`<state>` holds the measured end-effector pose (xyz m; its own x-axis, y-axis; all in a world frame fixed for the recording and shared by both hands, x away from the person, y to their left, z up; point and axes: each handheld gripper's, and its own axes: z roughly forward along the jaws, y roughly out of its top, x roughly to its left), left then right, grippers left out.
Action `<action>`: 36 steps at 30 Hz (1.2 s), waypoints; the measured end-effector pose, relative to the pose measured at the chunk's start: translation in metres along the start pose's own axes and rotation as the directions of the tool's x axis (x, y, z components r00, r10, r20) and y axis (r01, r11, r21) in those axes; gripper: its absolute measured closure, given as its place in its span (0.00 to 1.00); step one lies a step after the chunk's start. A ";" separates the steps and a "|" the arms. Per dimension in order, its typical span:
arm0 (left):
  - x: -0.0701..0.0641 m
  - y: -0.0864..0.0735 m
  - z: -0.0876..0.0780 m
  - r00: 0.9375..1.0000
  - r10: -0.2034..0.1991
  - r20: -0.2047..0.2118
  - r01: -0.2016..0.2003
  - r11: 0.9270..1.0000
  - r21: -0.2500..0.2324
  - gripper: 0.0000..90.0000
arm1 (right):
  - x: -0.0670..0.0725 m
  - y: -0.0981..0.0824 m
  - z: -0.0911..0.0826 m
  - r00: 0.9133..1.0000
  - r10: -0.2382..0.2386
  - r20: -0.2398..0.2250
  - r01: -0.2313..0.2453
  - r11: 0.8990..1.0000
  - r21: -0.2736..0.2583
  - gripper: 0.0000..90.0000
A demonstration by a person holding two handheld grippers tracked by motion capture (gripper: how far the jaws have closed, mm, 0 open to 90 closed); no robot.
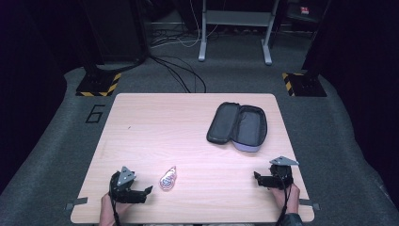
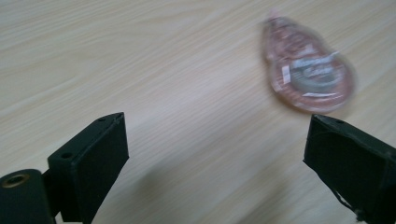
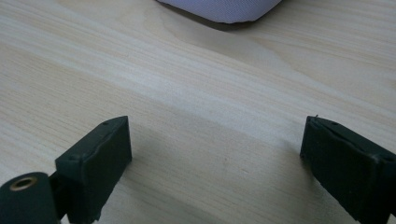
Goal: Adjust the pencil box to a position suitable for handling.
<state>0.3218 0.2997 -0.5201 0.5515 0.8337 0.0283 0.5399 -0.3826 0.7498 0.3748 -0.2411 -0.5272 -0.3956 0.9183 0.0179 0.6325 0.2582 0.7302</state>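
With both tongs apart and empty, we judge our left tongs (image 1: 149, 190) must next close on the tape roller (image 1: 168, 179) for the case (image 1: 237, 126).

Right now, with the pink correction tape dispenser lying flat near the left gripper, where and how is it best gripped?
Probably across the wide rounded body of the correction tape dispenser, not its narrow tip. It lies flat on the table, so the left gripper, jaws open and empty beside it, would best come from above, closing on the two curved side edges.
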 end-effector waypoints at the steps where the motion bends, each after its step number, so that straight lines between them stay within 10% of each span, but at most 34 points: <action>1: 0.002 -0.002 0.000 1.000 -0.012 -0.006 0.012 1.000 0.001 0.06 | -0.001 0.001 0.000 1.000 0.015 -0.011 -0.015 1.000 0.003 0.09; 10: 0.019 -0.004 0.013 0.992 -0.096 -0.086 0.100 0.994 0.040 0.00 | -0.018 0.020 -0.004 0.995 0.091 -0.028 -0.091 0.996 0.000 0.09; 25: 0.018 -0.003 0.015 0.991 -0.096 -0.089 0.100 0.994 0.036 0.00 | -0.041 0.076 0.001 0.993 0.112 -0.041 -0.112 0.994 -0.009 0.10; 36: 0.017 -0.003 0.015 0.990 -0.105 -0.092 0.108 0.993 0.035 0.00 | -0.061 0.097 0.023 0.982 0.184 -0.035 -0.184 0.983 -0.003 0.33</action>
<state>0.3396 0.3092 -0.5319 0.4310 0.9023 0.0102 0.6187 -0.3038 0.7246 0.4754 -0.2649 -0.4725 -0.2955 0.9391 0.1756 0.6922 0.0837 0.7168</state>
